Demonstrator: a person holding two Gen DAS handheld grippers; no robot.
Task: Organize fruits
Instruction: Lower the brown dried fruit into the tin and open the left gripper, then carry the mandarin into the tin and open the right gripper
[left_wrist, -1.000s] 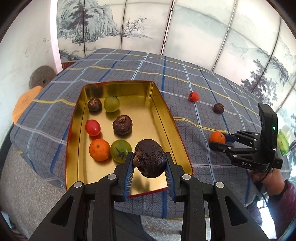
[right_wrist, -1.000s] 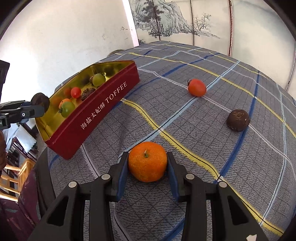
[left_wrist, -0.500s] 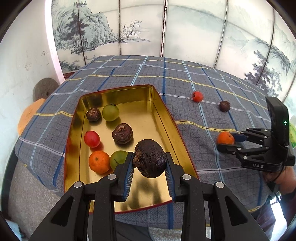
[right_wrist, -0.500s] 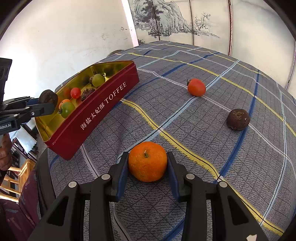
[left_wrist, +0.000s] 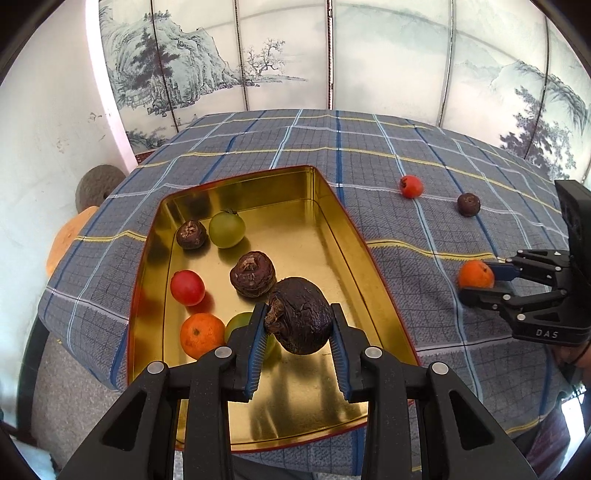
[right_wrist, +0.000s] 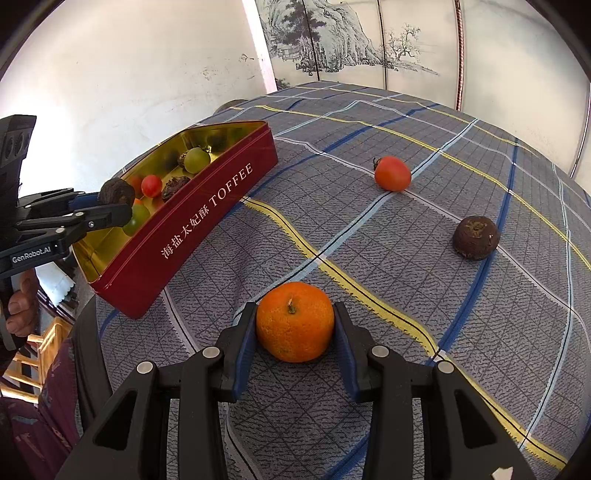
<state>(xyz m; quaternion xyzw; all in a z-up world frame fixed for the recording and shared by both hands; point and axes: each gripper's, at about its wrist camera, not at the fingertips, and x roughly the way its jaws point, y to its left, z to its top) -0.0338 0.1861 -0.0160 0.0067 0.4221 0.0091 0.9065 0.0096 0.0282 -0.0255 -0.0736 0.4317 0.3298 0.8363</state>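
Observation:
My left gripper (left_wrist: 298, 325) is shut on a dark wrinkled brown fruit (left_wrist: 300, 320) and holds it above the near part of the gold-lined red toffee tin (left_wrist: 373, 258). The tin holds several fruits: a green one (left_wrist: 226, 229), two brown ones (left_wrist: 252, 273), a red tomato (left_wrist: 187, 287), an orange (left_wrist: 201, 335) and a half-hidden green one. My right gripper (right_wrist: 295, 325) is shut on an orange mandarin (right_wrist: 294, 321) that rests on the tablecloth. It also shows in the left wrist view (left_wrist: 480, 277).
A red tomato (right_wrist: 392, 172) and a dark brown fruit (right_wrist: 475, 237) lie loose on the checked tablecloth (right_wrist: 406, 258) beyond the mandarin. The tin's red side (right_wrist: 192, 229) stands left of my right gripper. A painted screen stands behind the table.
My left gripper has moved forward over the tin with the brown fruit. My right gripper stays closed around the mandarin on the cloth.

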